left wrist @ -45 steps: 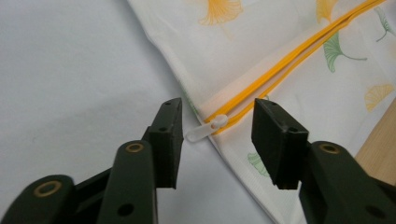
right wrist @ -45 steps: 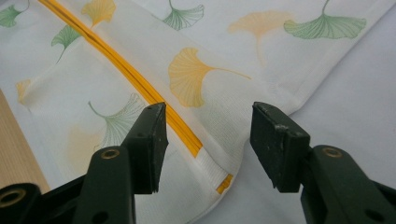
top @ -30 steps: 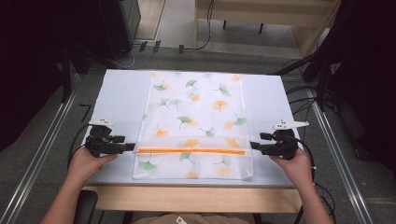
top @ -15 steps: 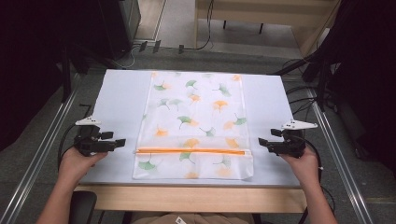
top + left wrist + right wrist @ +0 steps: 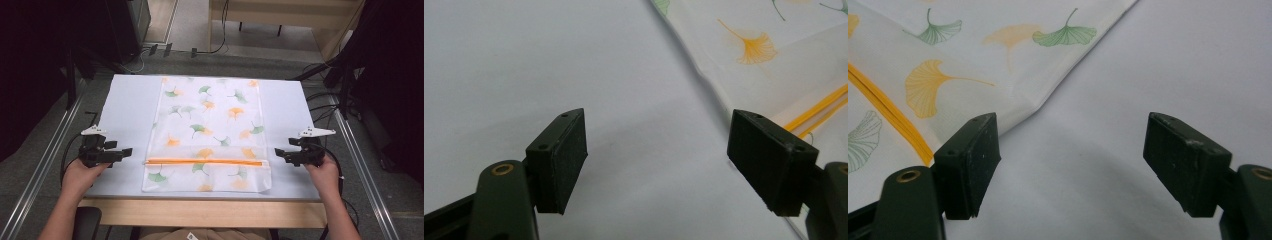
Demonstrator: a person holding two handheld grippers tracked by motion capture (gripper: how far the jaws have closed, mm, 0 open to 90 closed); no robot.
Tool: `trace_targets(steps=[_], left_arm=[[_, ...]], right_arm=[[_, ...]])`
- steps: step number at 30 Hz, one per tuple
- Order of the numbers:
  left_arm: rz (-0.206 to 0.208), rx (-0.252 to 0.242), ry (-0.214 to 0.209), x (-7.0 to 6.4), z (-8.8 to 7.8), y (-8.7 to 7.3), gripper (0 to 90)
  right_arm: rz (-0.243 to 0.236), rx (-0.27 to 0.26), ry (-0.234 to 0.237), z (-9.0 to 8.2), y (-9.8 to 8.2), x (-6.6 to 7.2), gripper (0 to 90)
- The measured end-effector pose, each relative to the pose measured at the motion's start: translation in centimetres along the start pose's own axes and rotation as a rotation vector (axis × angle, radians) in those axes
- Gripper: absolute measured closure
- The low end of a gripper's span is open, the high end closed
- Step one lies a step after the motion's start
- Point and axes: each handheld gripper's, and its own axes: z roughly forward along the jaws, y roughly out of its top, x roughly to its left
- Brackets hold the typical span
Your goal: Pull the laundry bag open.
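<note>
High view showed the cloth [image 5: 210,130] flat, its near end folded over. We had our left gripper [image 5: 125,152] and right gripper [image 5: 279,152] beside it, their jaws just opened wide and empty. Further folds probably remained.

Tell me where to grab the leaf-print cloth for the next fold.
Probably the two near corners of the leaf-print cloth, each gripper coming in level from its own side: it lies flat, and the left gripper and right gripper wait open beside those edges.
</note>
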Motion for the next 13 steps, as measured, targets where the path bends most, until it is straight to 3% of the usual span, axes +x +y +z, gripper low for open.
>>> trace_targets(steps=[13], left_arm=[[0.016,0.015,0.015,-0.02,0.57,-0.08,21.1]], right_arm=[[-0.001,0.019,-0.002,0.2,-0.05,-0.03,24.0]])
